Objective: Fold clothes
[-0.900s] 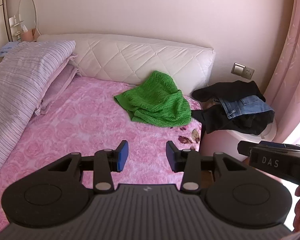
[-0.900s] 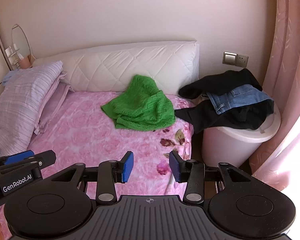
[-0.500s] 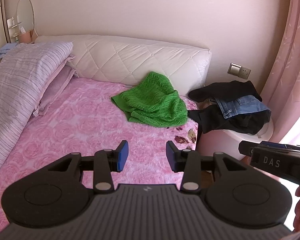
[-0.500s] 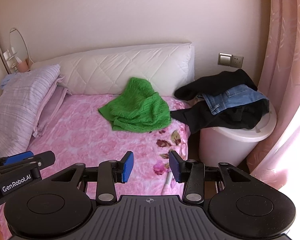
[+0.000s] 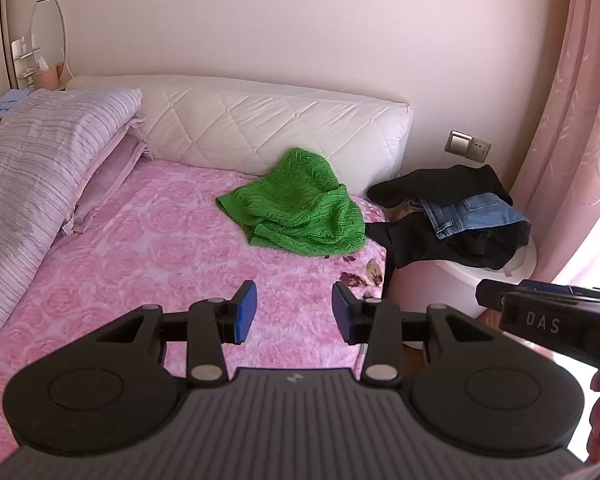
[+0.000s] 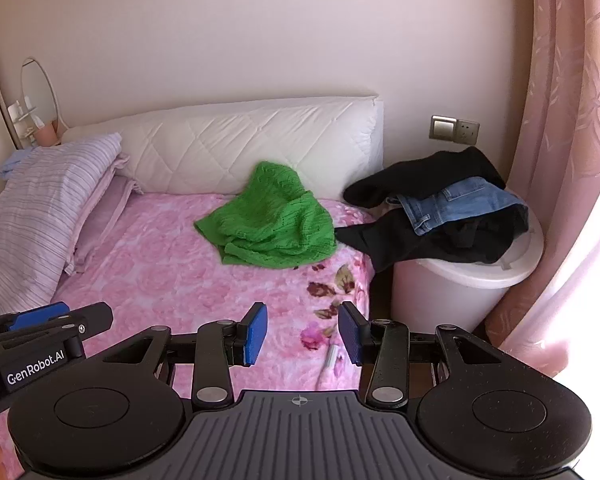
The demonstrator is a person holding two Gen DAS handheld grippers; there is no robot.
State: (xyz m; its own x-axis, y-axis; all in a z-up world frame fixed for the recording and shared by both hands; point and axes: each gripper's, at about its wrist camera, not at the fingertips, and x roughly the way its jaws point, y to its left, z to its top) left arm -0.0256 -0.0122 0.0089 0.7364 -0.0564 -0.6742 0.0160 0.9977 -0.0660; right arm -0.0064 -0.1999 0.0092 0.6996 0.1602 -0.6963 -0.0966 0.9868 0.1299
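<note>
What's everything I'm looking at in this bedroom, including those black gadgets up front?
Green knit garment: one, green, crumpled on the bed near the headboard.
Black clothes: a pile, black, draped over the white bin.
Jeans: one, blue, on top of the black clothes.
White bin: one, white, right of the bed.
Bedspread: one, pink floral.
Pillows: stacked, lilac striped, left side.
Headboard: one, white quilted.
Wall socket: one, right of the headboard.
Curtain: pink, far right.
Mirror: one, oval, far left.
Left gripper: black, blue pads, open, empty.
Right gripper: same, open, empty.
</note>
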